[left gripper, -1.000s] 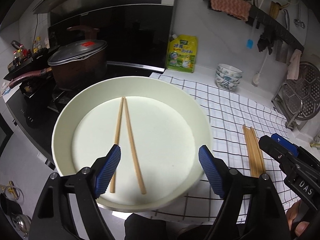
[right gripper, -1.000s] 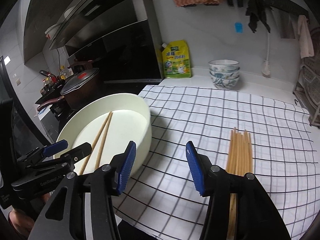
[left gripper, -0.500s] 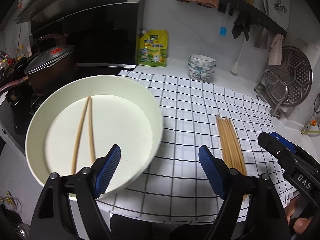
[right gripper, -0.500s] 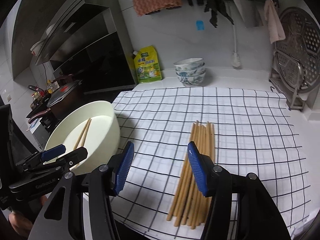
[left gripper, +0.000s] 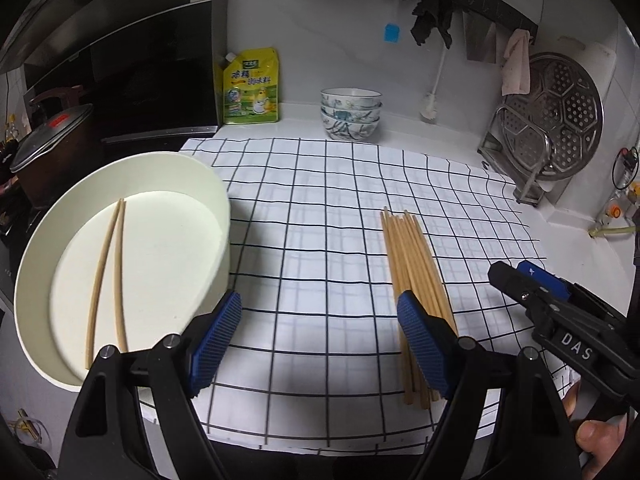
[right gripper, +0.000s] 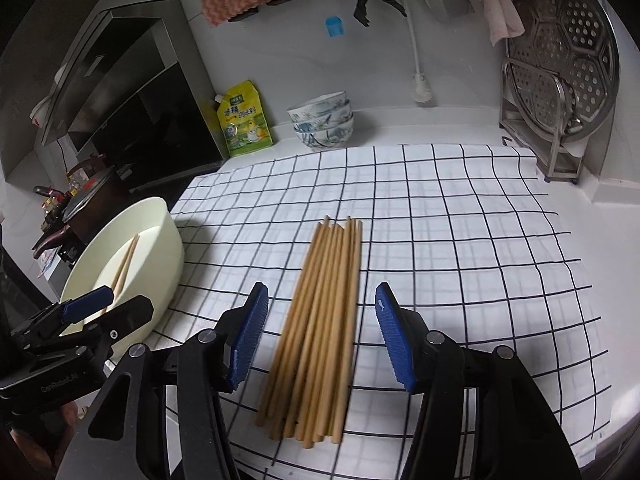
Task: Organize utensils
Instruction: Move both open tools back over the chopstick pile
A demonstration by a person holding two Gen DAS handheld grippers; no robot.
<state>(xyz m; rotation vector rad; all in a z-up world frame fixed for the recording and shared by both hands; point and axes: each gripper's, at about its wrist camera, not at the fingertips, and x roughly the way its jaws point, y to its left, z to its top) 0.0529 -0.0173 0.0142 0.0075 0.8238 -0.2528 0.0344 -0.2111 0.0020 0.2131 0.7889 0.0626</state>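
Chopsticks (right gripper: pixel 316 320) lie in a loose bundle on the checked cloth (right gripper: pixel 460 240) that covers the desk, running from the centre of my right wrist view down toward its lower edge. My right gripper (right gripper: pixel 320 340) hangs over them with its blue fingers (right gripper: pixel 248 336) parted, one on each side of the bundle, and nothing pressed between them; these fingers have just been opening a little wider. In my left wrist view the same bundle sits right of centre, and my left gripper (left gripper: pixel 320 340) stands wide open above bare cloth, holding nothing. Its right-hand finger (left gripper: pixel 424 344) covers the near part of the bundle in the picture; whether it touches the sticks I cannot tell. At the left of that frame a cream basin (left gripper: pixel 216 200) sits on the edge of the cloth, with two chopsticks (left gripper: pixel 108 276) lying side by side on its floor, close together at their far ends. Along the wall in the upper part of the frame stand a yellow-green pouch (left gripper: pixel 250 88) and a stack of patterned bowls (left gripper: pixel 351 114). A perforated steel steamer tray (left gripper: pixel 560 116) leans in a rack at the upper right.
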